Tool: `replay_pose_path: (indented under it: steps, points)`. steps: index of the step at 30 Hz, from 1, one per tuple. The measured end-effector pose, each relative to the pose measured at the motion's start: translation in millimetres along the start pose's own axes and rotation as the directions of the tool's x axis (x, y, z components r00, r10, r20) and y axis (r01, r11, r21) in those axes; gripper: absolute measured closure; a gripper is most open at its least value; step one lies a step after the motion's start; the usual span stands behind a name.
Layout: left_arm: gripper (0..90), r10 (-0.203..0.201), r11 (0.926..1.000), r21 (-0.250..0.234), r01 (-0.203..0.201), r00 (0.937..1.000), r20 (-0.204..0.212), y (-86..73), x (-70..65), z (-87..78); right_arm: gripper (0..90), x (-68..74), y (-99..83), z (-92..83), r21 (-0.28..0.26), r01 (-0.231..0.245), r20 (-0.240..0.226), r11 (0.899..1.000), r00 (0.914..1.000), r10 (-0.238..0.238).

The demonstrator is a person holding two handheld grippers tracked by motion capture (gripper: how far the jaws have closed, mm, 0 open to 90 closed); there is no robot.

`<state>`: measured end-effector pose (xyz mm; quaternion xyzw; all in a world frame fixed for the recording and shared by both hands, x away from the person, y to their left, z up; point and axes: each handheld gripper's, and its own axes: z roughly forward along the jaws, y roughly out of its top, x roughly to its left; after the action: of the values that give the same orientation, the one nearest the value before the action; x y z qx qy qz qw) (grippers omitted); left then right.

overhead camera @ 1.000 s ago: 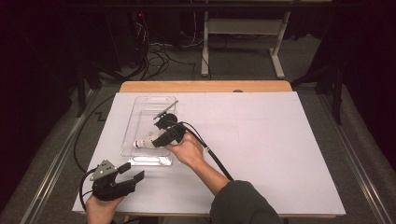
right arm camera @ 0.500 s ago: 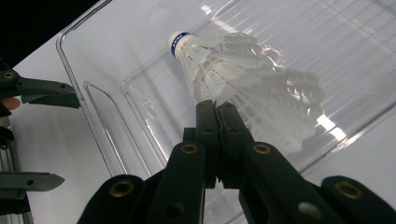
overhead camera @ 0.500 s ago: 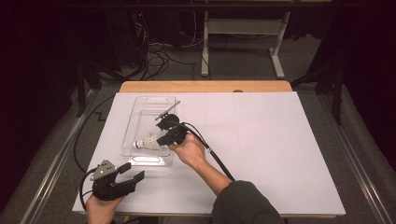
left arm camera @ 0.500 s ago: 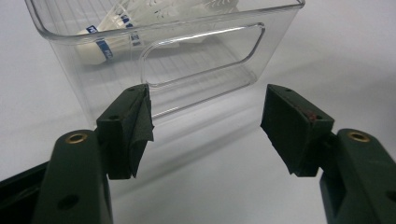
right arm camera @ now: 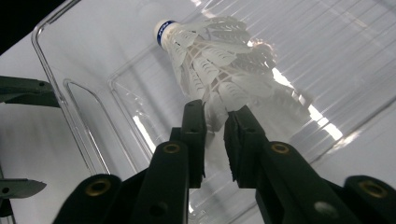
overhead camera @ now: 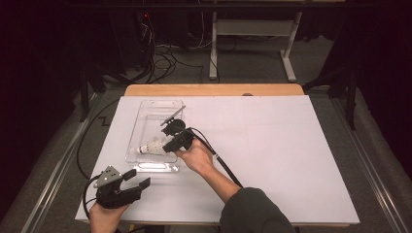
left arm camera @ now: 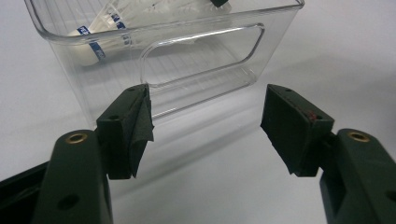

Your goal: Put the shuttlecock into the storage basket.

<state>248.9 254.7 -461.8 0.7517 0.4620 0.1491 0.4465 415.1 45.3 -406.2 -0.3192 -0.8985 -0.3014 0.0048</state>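
Right gripper view: shuttlecock (right arm camera: 219,65) between gripper (right arm camera: 215,126) jaws

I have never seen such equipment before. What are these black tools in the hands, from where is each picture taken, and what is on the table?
There is no machine arm here: a person holds a hand-operated gripper in each hand. The high view looks down on the white table from above. The other two pictures come from small cameras riding on the grippers, looking along their black jaws.

A clear plastic bin stands on the table. The right gripper reaches into it; its jaws have just been opening a little, with the feather edge of a white shuttlecock between them. Whether they still pinch it, I cannot tell. The left gripper is open, holds nothing, and waits just in front of the bin.
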Motion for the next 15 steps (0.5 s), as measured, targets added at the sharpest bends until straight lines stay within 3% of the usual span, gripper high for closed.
replay_pose_path:
  steps: [15]
  points:
    - [34.3, 0.004, 1.0, 0.006, -0.004, 1.0, 0.002, 0.2, -0.5, 0.5, 67.5, -1.5, -1.5, -13.1, -0.04, 0.004, 0.024, 0.999, 0.9997, -0.003]
